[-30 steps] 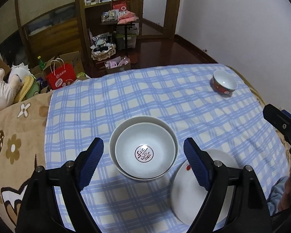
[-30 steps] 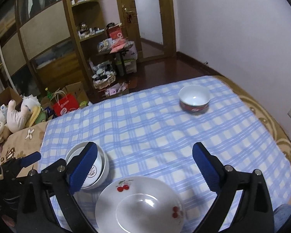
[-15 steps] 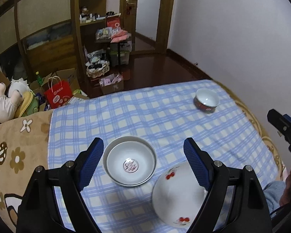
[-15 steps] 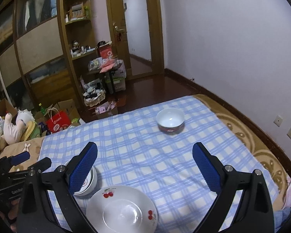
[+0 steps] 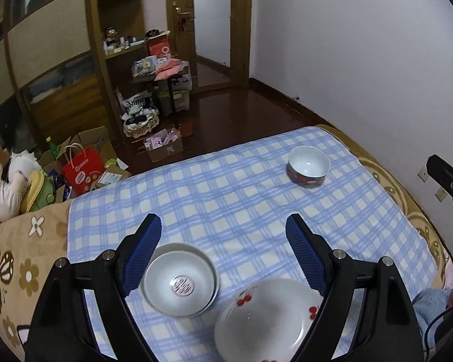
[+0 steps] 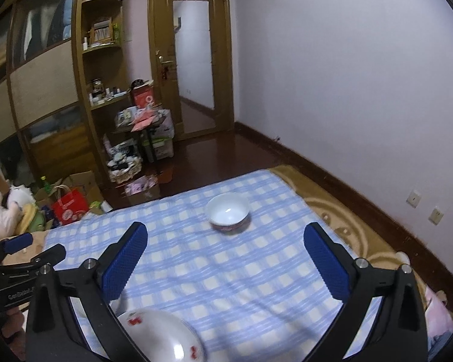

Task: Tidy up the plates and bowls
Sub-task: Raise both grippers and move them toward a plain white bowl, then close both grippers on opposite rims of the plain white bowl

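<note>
On the blue checked cloth (image 5: 241,199) two nested white bowls (image 5: 181,282) with a red mark inside sit near the front left. Beside them to the right lies a white plate with cherries (image 5: 265,319). A white bowl with a red outside (image 5: 308,169) stands alone at the far right. My left gripper (image 5: 223,224) hangs open above the cloth, behind the stack, holding nothing. My right gripper (image 6: 225,235) is open too and empty, high over the cloth, with the red bowl (image 6: 228,211) far ahead and the plate (image 6: 163,338) low at the left.
The cloth covers a bed with a brown flowered blanket (image 5: 18,259) at the left and a white wall (image 5: 362,60) close on the right. Beyond the far edge are a dark floor, boxes, a red bag (image 5: 81,170) and shelves. A plush toy (image 5: 6,190) lies left.
Both grippers have risen and drawn back from the dishes. The nested bowls, earlier between the left fingers, now lie lower and smaller in view. More of the room shows.
</note>
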Action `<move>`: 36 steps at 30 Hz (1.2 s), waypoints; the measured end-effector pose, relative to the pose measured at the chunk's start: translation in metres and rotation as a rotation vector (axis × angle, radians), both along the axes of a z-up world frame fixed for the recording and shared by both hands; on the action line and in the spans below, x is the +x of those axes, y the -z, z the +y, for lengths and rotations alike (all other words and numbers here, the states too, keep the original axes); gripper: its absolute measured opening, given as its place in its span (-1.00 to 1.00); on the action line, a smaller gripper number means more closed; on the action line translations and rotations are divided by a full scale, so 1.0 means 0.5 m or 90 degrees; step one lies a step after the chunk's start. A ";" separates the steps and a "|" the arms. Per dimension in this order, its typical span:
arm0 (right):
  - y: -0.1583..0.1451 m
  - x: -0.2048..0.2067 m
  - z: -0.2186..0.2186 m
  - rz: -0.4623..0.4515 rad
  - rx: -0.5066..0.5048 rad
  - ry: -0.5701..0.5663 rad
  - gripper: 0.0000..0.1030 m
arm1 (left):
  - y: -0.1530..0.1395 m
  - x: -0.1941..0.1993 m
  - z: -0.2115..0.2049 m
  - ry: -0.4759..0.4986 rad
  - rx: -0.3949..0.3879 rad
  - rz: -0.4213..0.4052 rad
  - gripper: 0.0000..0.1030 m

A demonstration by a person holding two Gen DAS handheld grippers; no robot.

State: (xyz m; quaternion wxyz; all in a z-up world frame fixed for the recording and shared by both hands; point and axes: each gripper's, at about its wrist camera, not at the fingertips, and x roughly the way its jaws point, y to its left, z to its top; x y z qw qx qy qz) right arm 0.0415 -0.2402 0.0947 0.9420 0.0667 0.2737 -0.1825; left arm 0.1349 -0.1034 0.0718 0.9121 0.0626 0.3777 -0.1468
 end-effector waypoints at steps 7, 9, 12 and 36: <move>0.031 0.066 -0.071 0.021 0.022 0.009 1.00 | 0.012 0.075 -0.090 0.016 0.023 0.000 0.62; 0.041 0.090 -0.089 0.034 0.018 0.007 1.00 | 0.016 0.096 -0.111 0.018 0.026 -0.001 0.62; 0.061 0.127 -0.117 0.045 0.016 0.012 1.00 | 0.025 0.136 -0.139 0.018 0.021 0.008 0.62; 0.257 0.402 -0.285 0.107 0.091 -0.011 0.97 | 0.244 0.421 -0.386 0.092 0.056 0.109 0.62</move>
